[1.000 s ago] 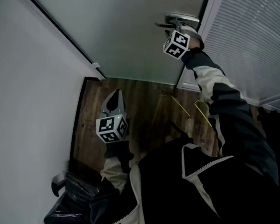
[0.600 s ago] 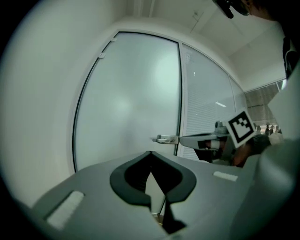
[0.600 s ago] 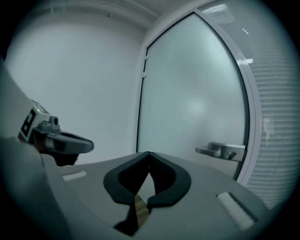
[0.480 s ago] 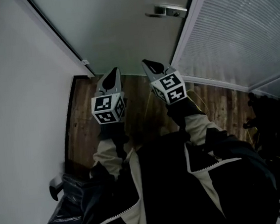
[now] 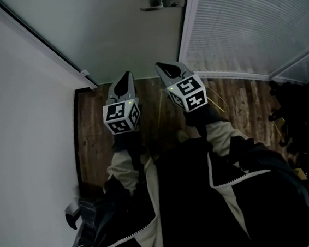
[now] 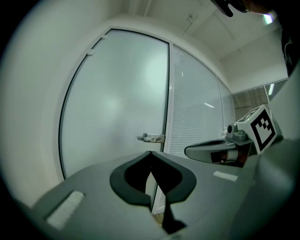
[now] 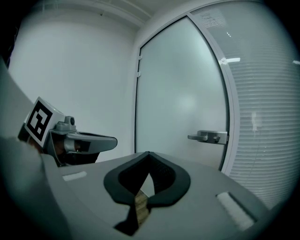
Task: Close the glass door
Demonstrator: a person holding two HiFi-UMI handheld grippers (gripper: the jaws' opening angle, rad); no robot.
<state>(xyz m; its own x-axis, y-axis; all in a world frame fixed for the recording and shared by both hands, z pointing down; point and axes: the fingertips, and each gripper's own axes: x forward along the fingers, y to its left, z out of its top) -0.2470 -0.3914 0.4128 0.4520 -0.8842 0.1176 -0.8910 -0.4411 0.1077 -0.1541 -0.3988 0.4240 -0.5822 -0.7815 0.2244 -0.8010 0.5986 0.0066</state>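
Note:
The frosted glass door (image 5: 123, 30) fills the top of the head view, its edge lying against the white frame beside the blinds panel. Its metal lever handle (image 5: 162, 3) is free, with nothing touching it. Both grippers hang side by side over the wooden floor, well short of the door and pointing at it. My left gripper (image 5: 125, 76) is shut and empty. My right gripper (image 5: 162, 67) is shut too, with nothing held. The left gripper view shows the door (image 6: 117, 103), the handle (image 6: 151, 138) and the right gripper (image 6: 206, 151). The right gripper view shows the handle (image 7: 208, 137) ahead.
A white wall (image 5: 18, 134) runs along the left. A glass panel with blinds (image 5: 253, 22) stands right of the door. A yellow cable (image 5: 161, 111) lies on the wooden floor (image 5: 96, 143). A black bag (image 5: 84, 237) sits at lower left, dark gear (image 5: 302, 115) at right.
My right gripper left the door handle, drew back beside the left gripper, rolled over and closed its jaws. The left gripper rose a little. The handle now sits farther away.

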